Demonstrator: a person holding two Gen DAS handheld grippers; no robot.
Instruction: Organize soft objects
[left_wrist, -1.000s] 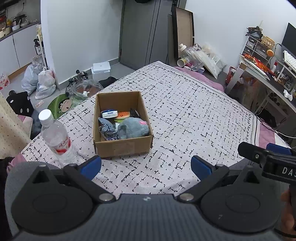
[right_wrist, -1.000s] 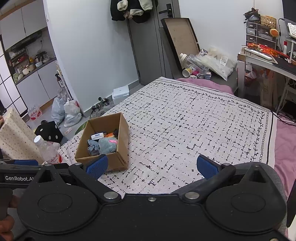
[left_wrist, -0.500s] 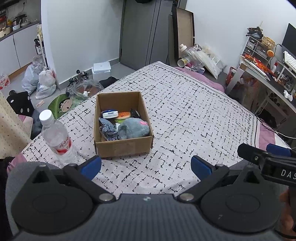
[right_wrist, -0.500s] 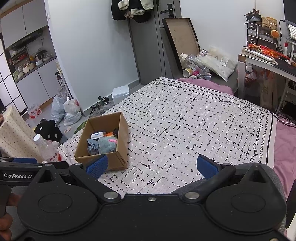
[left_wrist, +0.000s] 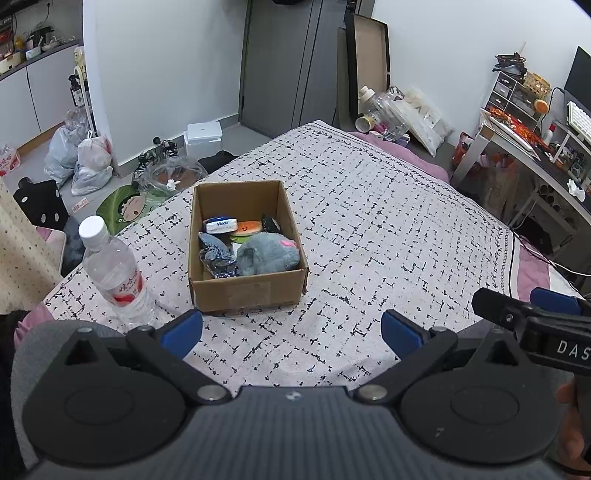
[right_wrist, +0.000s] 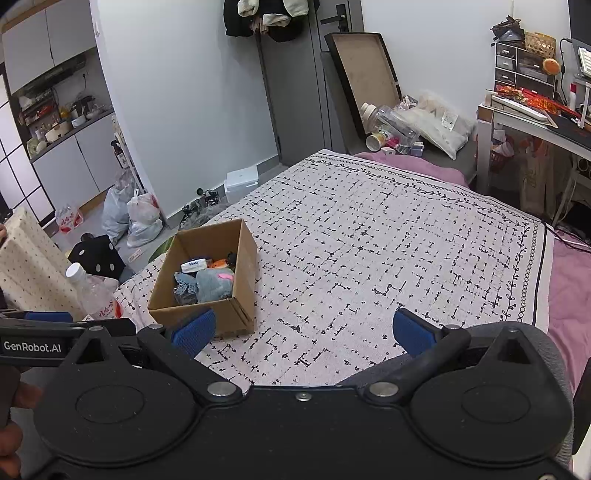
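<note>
Cardboard box (left_wrist: 247, 288) sits on the patterned bedspread (left_wrist: 369, 236) at about 11 o'clock from the left gripper (left_wrist: 291, 328), holding a grey plush toy (left_wrist: 266, 254), a tissue pack (left_wrist: 220, 225) and a dark crinkled bag (left_wrist: 216, 254). A water bottle (left_wrist: 114, 273) stands just beside the box at its 9 o'clock. Both the left gripper and the right gripper (right_wrist: 303, 328) hover wide open and hold nothing

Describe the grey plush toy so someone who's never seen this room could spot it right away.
On the bed's patterned blanket sits an open cardboard box. The grey plush toy lies in its near right corner, the biggest, fuzziest item there, with a pink patch, beside a crinkly dark wrapper.
</note>
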